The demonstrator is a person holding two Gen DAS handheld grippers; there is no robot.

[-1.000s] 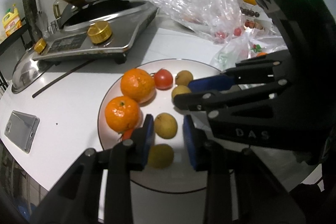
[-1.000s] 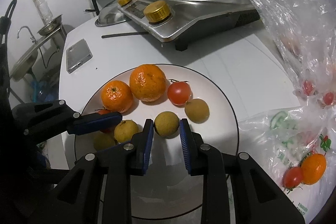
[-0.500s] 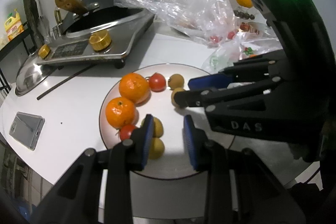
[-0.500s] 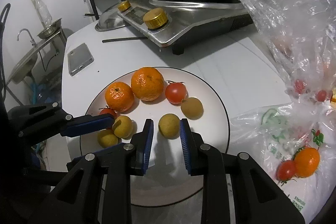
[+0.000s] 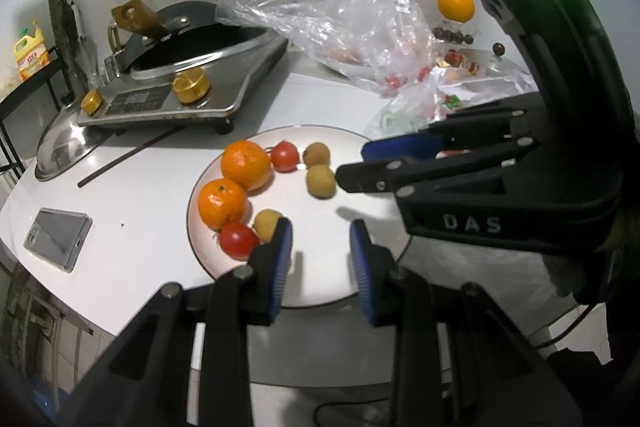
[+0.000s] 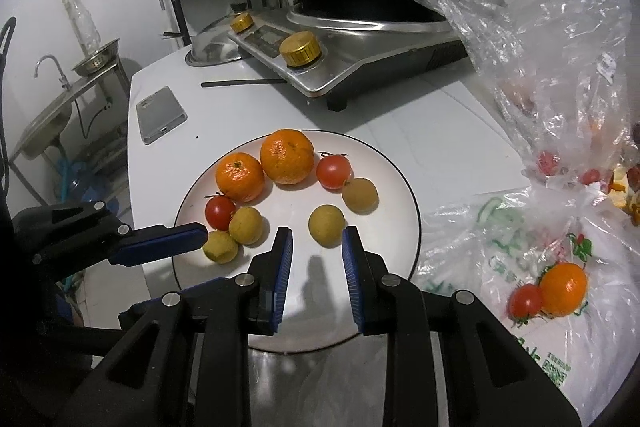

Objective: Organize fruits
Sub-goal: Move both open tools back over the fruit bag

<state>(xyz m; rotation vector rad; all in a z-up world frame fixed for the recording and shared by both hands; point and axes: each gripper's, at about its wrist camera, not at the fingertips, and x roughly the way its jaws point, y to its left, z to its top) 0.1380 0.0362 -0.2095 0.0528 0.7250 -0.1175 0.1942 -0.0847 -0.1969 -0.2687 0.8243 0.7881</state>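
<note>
A white plate (image 6: 384, 163) holds two oranges (image 6: 287, 157) (image 6: 240, 177), two tomatoes (image 6: 334, 171) (image 6: 219, 213) and several small yellow-brown fruits (image 6: 327, 225). My right gripper (image 6: 316, 251) hovers above the plate's near part, shut, with nothing between its blue pads. In the left wrist view the same plate (image 5: 320, 227) lies below my left gripper (image 5: 320, 251), also shut and empty, just right of a tomato (image 5: 238, 240) and a yellow fruit (image 5: 268, 223). The right gripper (image 5: 352, 165) reaches in from the right, close to a small fruit (image 5: 321, 181).
A steel stove (image 6: 360, 55) with a dark wok stands behind the plate. A phone (image 6: 160, 115) and a black stick (image 6: 244, 83) lie to the left. Plastic bags (image 6: 552, 75) at the right hold an orange (image 6: 562, 289) and a tomato (image 6: 524, 301). The table edge is near.
Both grippers have drawn back and up from the plate, so the fruits look smaller and farther off. The fruits have not moved.
</note>
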